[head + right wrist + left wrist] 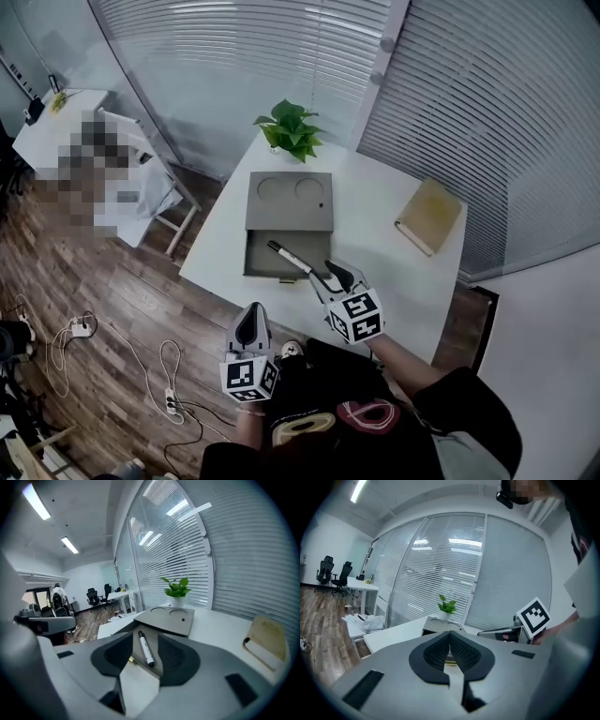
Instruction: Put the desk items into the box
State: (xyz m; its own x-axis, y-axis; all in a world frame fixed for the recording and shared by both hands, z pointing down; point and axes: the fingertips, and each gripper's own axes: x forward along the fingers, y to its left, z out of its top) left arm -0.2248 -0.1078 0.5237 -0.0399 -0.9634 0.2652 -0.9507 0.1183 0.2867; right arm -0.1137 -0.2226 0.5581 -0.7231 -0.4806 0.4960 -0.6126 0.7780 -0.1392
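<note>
A black-and-white marker pen (289, 257) lies slantwise in the open tray of the grey box (289, 202). My right gripper (334, 276) is just short of the pen's near end, open. In the right gripper view the pen (145, 649) lies ahead between the spread jaws, untouched. A tan notebook (429, 215) rests on the white table (375, 253) to the right. My left gripper (251, 324) hangs off the table's near edge, shut and empty. Its pads (461, 651) meet in the left gripper view.
A potted plant (291, 128) stands at the table's far edge behind the box. The box lid has two round recesses. Wooden floor with cables (169, 375) lies to the left, with another desk (56, 122) and chair beyond. Window blinds close off the far side.
</note>
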